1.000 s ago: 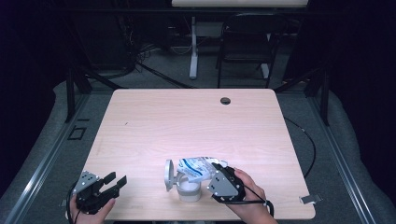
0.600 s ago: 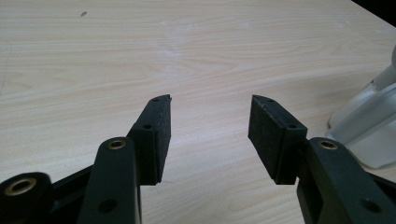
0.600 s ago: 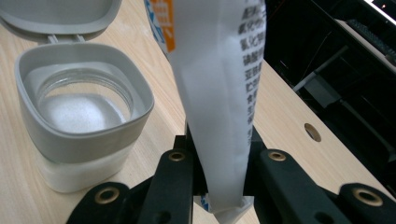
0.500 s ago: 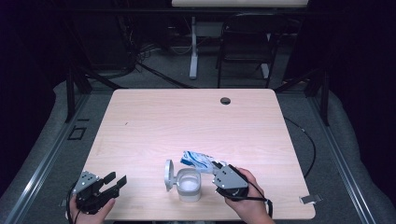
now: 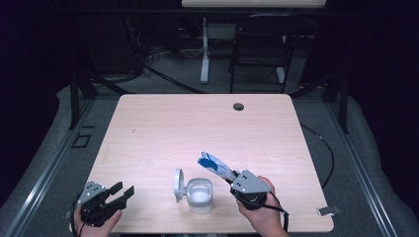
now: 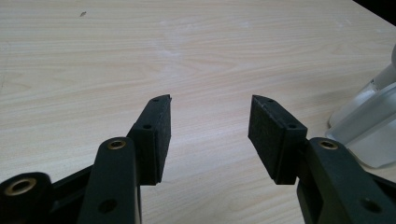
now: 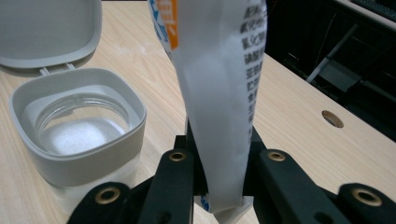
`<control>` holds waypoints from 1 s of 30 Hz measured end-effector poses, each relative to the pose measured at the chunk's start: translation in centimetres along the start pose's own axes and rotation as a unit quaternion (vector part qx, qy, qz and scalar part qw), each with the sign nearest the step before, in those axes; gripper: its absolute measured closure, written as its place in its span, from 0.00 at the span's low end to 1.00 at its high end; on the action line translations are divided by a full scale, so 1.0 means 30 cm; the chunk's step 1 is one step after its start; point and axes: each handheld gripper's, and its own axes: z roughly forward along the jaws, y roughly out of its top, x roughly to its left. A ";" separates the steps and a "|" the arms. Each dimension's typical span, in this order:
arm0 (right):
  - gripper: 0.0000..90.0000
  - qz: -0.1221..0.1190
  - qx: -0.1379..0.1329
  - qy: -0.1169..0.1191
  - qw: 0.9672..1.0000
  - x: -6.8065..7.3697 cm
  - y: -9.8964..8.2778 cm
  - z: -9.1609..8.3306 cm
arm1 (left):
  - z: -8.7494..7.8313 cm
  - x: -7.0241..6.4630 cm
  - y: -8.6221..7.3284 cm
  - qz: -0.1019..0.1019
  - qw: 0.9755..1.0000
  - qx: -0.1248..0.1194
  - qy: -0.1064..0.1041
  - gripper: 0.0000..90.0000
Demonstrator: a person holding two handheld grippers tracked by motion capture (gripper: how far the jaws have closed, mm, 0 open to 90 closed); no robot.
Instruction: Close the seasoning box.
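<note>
Near edge of table [image 5: 148,128]: left gripper [image 5: 118,193] held low at the left corner, jaws spread apart, nothing between them. Right gripper [image 5: 228,178] held at the near right, jaws clamped on the lower end of a white-and-blue packet [image 5: 215,166], which is seen tilted up and away to the left. Just left of it, an open jar [image 5: 200,194] stands on the table, hinged lid [image 5: 178,185] upright at its left side. Farther off, a round hole [image 5: 238,106] is noted near the far edge.

Wooden table [image 5: 173,128], cable hole [image 5: 238,106], folding chair [image 5: 262,49] behind.
</note>
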 end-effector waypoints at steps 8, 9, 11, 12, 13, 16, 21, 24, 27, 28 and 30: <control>0.89 0.049 -0.012 0.006 0.999 -0.024 -0.024 0.005 | 0.000 0.000 0.000 0.000 1.000 0.001 0.000 0.55; 0.89 0.053 -0.011 0.007 0.999 -0.027 -0.027 0.005 | 0.000 0.000 -0.001 0.000 1.000 0.000 0.000 0.55; 0.89 0.058 -0.009 0.005 0.998 -0.031 -0.036 0.003 | 0.001 0.000 -0.001 0.000 1.000 0.000 0.000 0.55; 0.89 0.059 -0.010 0.004 0.998 -0.033 -0.040 0.002 | 0.001 0.000 -0.001 0.000 1.000 0.001 0.000 0.55; 0.89 0.060 -0.009 0.003 0.998 -0.035 -0.046 0.000 | 0.002 0.000 -0.002 0.000 1.000 0.001 0.000 0.55; 0.89 0.068 -0.011 -0.001 0.998 -0.044 -0.059 -0.006 | 0.004 0.000 -0.003 0.001 1.000 0.002 0.000 0.55; 0.89 0.082 -0.016 -0.009 0.996 -0.062 -0.088 -0.015 | 0.004 -0.004 -0.006 0.001 1.000 0.002 0.001 0.55; 0.89 0.093 -0.020 -0.014 0.995 -0.076 -0.108 -0.019 | 0.004 -0.003 -0.007 0.000 1.000 0.004 0.002 0.55; 0.89 0.102 -0.021 -0.021 0.994 -0.092 -0.131 -0.028 | 0.008 -0.001 -0.011 0.000 1.000 0.006 0.003 0.55; 0.89 0.105 -0.020 -0.026 0.994 -0.098 -0.140 -0.031 | 0.009 -0.001 -0.011 0.000 1.000 0.007 0.003 0.55; 0.89 0.109 -0.019 -0.031 0.993 -0.107 -0.153 -0.036 | 0.010 -0.002 -0.012 0.000 1.000 0.008 0.005 0.55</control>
